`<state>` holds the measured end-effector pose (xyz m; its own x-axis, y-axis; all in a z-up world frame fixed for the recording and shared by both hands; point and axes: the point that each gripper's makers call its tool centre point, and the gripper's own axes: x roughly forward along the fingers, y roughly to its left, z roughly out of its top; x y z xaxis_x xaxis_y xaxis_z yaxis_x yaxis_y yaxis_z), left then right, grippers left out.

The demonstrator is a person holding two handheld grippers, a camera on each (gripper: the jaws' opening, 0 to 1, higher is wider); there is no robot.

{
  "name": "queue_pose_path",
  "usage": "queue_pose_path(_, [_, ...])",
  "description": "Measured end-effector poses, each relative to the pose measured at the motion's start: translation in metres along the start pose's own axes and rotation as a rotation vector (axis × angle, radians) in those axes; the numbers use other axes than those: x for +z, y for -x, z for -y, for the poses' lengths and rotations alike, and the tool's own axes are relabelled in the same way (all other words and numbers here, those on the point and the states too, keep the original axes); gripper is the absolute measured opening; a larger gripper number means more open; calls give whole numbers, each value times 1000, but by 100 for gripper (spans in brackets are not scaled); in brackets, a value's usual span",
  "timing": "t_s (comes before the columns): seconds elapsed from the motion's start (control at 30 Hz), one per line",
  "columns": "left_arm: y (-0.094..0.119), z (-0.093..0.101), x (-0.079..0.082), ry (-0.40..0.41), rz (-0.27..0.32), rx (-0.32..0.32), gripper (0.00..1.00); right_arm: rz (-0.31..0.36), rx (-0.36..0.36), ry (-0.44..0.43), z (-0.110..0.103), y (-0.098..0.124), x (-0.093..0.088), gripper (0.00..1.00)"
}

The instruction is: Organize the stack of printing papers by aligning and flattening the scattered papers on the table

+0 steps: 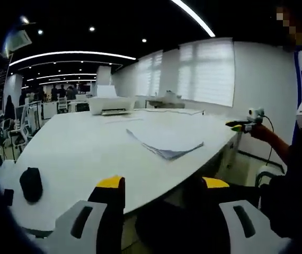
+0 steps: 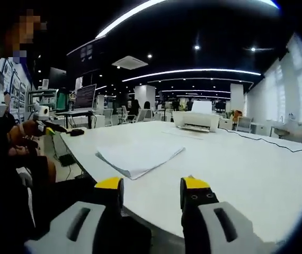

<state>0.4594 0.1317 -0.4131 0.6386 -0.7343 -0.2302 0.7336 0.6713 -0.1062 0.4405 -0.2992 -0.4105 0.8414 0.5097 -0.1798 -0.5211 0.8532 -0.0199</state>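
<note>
White counter [image 1: 77,153] stretches through a dim office under ceiling light strips. At the frame bottom of each view, the left tool [image 1: 162,184] and right tool [image 2: 152,184] hold yellow-tipped jaws apart, gripping nothing. Mid-frame lies the fanned paper stack [image 1: 164,142]. Lower left, a black mouse [image 1: 31,184]. Farther back, a white printer [image 1: 111,105].

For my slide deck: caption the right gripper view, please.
Open right gripper faces loose stack of white printing papers on white table, white printer behind.

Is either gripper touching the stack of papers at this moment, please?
No, the paper stack lies alone on the white table, beyond the right gripper, whose jaws are open.
</note>
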Motion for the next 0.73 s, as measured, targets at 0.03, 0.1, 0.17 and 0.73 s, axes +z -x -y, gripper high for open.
queue_pose_path(0.03, [2,0,1,9,8,1,61,6,-2,-1,-2,2,1,39])
queue_pose_path(0.1, [5,3,1,12,17,-1,61,11,-4,-5,-5,4,2,39])
queue_pose_path(0.17, [6,4,1,14,20,-1,61,14,-7,-4,-9,5,2,39])
queue_pose_path(0.73, [14,12,-7,26,23,-6,59,29,22,-59,-19,-14,10,37])
